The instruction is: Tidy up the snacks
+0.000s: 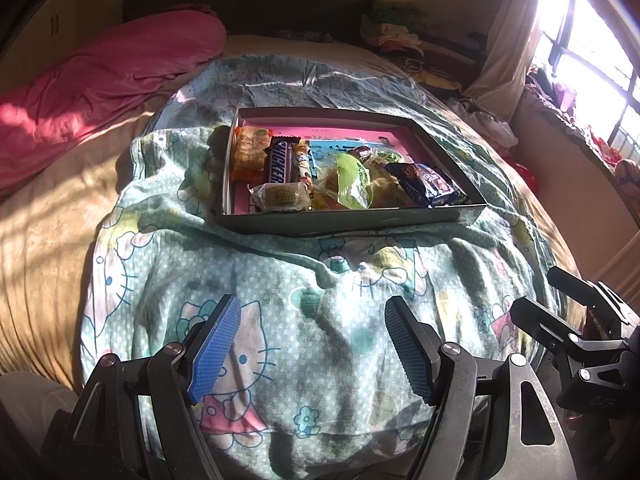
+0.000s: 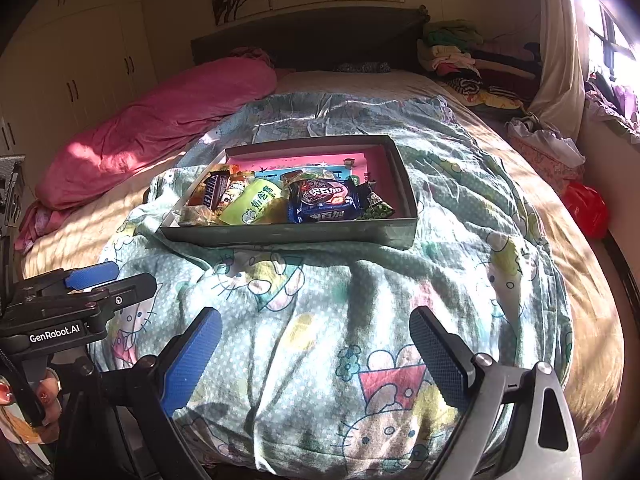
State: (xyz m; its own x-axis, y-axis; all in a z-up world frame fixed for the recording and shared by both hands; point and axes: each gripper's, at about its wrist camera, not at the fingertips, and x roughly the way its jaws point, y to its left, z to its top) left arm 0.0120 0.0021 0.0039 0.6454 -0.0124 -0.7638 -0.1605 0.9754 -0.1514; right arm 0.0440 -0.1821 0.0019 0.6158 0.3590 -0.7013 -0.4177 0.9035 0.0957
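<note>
A shallow grey box (image 1: 352, 222) (image 2: 288, 236) with a pink floor lies on the cartoon-cat quilt (image 1: 304, 280) (image 2: 340, 300) and holds several wrapped snacks. Among them are a brown Snickers bar (image 1: 280, 160) (image 2: 214, 194), a light green pouch (image 1: 350, 178) (image 2: 250, 204), a dark blue cookie pack (image 1: 428, 184) (image 2: 324, 202) and a clear-wrapped biscuit (image 1: 280, 197). My left gripper (image 1: 314, 346) hovers open over the quilt in front of the box, nothing between its blue pads. My right gripper (image 2: 316, 354) stands open beside it, also holding nothing.
A pink duvet (image 1: 100, 84) (image 2: 160, 124) lies along the bed's left side. Folded clothes (image 2: 452, 52) pile up at the headboard on the right. A red bag (image 2: 586, 208) sits by the bed's right edge under a bright window (image 1: 592, 52). A hand (image 2: 44, 396) grips the left tool.
</note>
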